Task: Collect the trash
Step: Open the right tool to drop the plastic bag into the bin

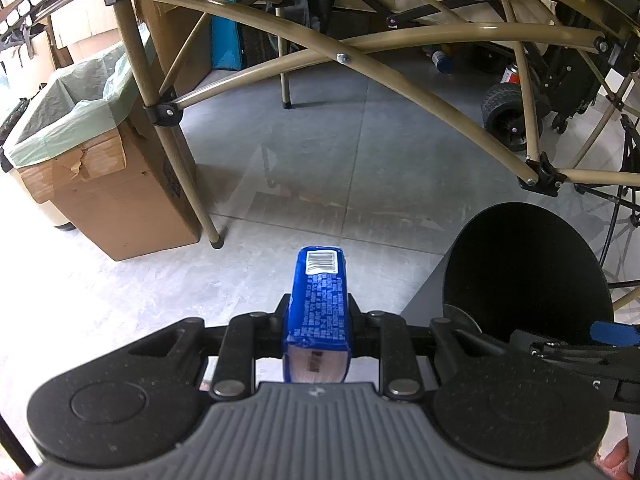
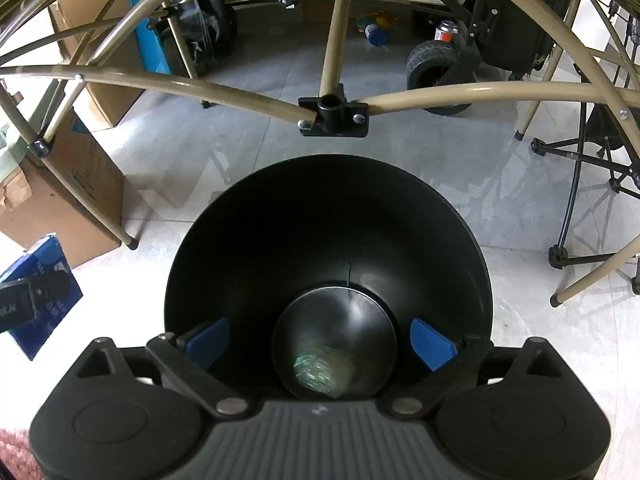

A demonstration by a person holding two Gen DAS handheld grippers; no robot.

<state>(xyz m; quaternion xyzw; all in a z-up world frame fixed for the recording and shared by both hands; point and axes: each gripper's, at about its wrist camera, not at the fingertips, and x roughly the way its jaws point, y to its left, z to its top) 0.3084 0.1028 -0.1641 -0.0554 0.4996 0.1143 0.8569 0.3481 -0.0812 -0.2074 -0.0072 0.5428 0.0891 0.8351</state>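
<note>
The left tool [image 1: 318,312] is clenched on a blue carton [image 1: 322,300], which is gripped by its sides and projects forward past the fingers, its barcode end farthest from the camera and its torn near end turned toward the lens. The carton is held above the grey tiled floor [image 1: 320,152], to the left of a black bin [image 1: 528,276] whose round mouth is seen at the right of the left wrist view. In the right wrist view the right tool [image 2: 320,340] is released: its blue-padded fingers [image 2: 432,344] are spread wide on either side of the bin's opening, and nothing is pressed between them. The bin is looked into from above; a crumpled ball of greenish wrapping [image 2: 322,372] is seen lying at its bottom, apart from both fingers. The carton and the left tool appear again at the left edge of that view, beside the bin and outside it. Around the bin, tan metal tubes of a folding frame [image 2: 240,92] are crossed above the floor. A cardboard box [image 1: 120,192] lined with a pale green bag [image 1: 76,108] is stood at the left, against one frame leg. A black wheel [image 1: 508,114] is visible farther back on the floor.
</note>
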